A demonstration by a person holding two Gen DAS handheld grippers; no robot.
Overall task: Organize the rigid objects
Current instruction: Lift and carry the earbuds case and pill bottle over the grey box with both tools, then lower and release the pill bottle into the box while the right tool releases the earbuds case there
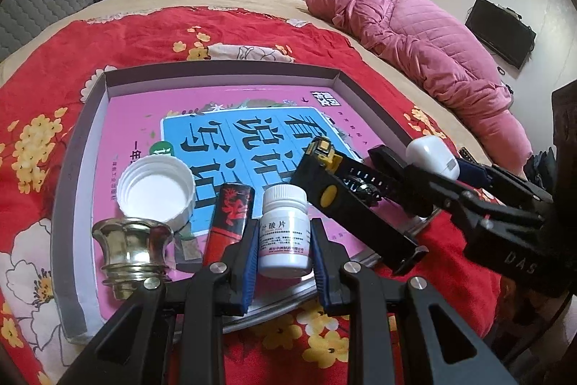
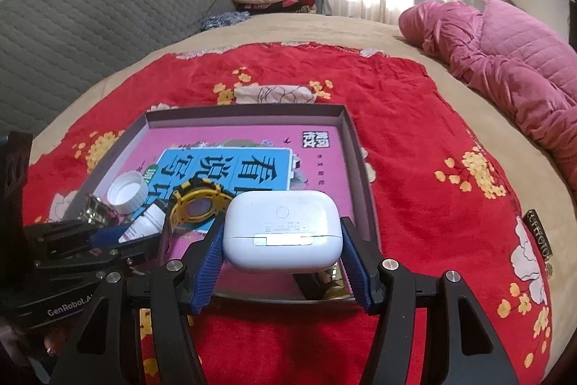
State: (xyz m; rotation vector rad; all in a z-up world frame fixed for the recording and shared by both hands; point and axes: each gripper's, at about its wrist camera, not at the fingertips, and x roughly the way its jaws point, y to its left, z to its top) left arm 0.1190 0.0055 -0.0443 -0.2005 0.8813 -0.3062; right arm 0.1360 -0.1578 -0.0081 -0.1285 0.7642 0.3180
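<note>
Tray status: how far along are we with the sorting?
Already in the tray: white cap, brass knob, red lighter, watch. In hand: left hand-held gripper holds the pill bottle, right the earbud case. Left: setting both down.

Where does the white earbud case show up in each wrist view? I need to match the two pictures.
Left wrist view: the white earbud case sits far right, mid-height, held by the right gripper over the tray's right edge.
Right wrist view: it fills the lower centre, between the blue pads.
Shared landmark: the yellow and black watch, just left of the case in both, inside the grey tray.
</note>
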